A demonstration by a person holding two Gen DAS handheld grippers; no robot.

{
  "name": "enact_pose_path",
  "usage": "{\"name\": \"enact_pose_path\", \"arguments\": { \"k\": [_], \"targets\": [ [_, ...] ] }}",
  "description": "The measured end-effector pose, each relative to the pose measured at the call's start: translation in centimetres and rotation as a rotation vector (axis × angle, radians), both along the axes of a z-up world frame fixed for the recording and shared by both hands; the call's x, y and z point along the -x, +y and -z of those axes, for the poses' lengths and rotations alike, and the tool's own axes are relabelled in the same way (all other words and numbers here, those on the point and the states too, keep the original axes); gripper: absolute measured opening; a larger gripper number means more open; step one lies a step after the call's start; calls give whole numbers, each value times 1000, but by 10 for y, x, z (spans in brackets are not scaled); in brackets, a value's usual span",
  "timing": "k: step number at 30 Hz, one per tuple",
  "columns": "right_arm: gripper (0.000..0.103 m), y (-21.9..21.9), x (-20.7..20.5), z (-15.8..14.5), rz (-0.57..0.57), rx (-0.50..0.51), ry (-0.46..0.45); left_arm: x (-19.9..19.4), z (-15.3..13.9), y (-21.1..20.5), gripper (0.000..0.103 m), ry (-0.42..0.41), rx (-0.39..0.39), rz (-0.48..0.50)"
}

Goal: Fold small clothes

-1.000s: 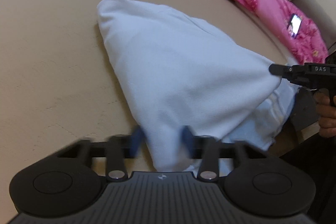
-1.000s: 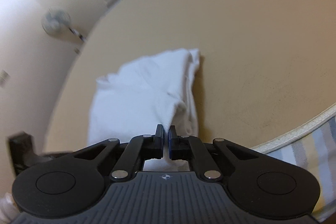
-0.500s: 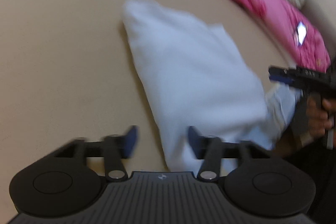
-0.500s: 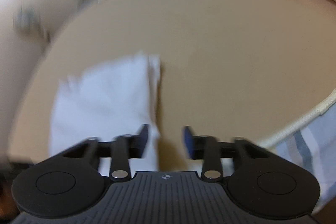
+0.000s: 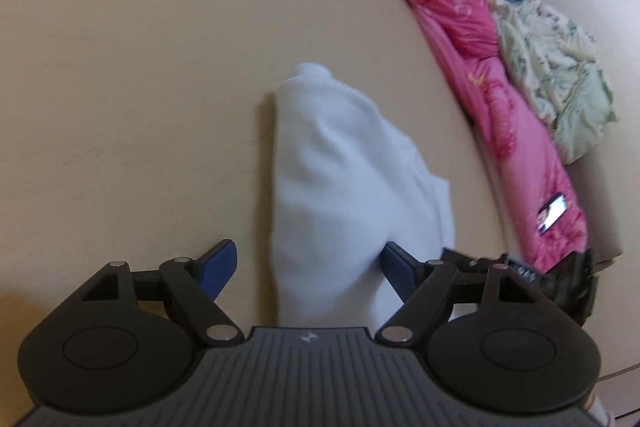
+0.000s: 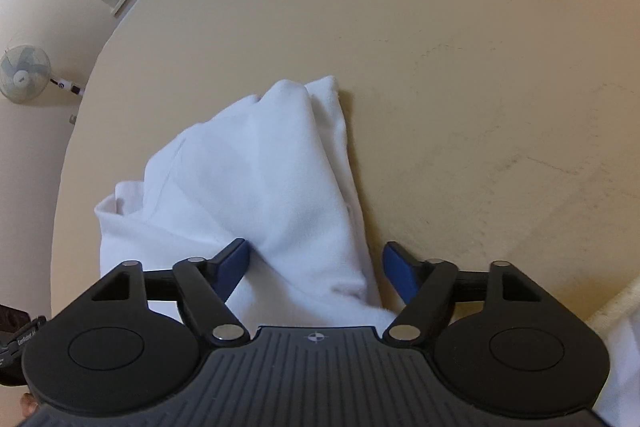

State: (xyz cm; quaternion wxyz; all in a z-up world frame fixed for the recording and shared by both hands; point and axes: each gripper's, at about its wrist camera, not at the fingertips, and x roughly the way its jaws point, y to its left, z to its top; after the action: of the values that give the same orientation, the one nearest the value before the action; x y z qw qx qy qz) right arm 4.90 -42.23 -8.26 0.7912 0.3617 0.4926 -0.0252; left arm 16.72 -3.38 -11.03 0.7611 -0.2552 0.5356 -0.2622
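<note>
Left gripper (image 5: 308,269) and right gripper (image 6: 316,269) hover, fingers spread wide.

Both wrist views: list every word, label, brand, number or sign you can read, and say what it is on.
No text reads in full.
Left gripper, small white lettering on its body at the frame edge in the right wrist view: too small and cut off to read.
Each gripper's base carries a small round crosshair emblem, not letters.
Phone screen on the pink blanket: glowing, nothing legible.
</note>
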Motion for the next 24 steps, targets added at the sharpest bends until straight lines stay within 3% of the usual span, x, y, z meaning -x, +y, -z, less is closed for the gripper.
{"name": "enact_pose_path", "arguments": {
  "k": [2, 3, 6, 9, 12, 16, 19, 20, 22, 24],
  "targets": [
    [72, 3, 1, 0, -1, 11, -11, -2, 6, -7, 81, 7, 24, -3],
    [61, 6, 0, 0, -5, 12, -21, -1, 7, -11, 79, 1, 20, 0],
    [41, 10, -5, 1, -6, -10, -46, 3, -1, -29, 40, -47, -70, 30],
    [25, 16, -7, -6, -5, 4, -65, 7, -28, -25, 32, -87, -65, 27],
    [17, 26, -9, -22, 13, -29, -178, 12, -76, -14, 32, -243, -157, 26],
    [17, 59, -21, -57, -15, -68, -410, 2, -115, 38, 33, -338, -148, -35],
    [18, 93, -36, -74, -71, -42, -533, -12, -127, 83, 50, -356, -148, -83],
    [20, 105, -43, -77, -93, -2, -540, -16, -128, 98, 54, -364, -187, -119],
    [35, 122, -57, -74, -103, 80, -495, -22, -127, 127, 56, -339, -325, -232],
    [41, 135, -73, -64, -104, 161, -416, -20, -128, 154, 56, -276, -312, -301]
  ]
}}
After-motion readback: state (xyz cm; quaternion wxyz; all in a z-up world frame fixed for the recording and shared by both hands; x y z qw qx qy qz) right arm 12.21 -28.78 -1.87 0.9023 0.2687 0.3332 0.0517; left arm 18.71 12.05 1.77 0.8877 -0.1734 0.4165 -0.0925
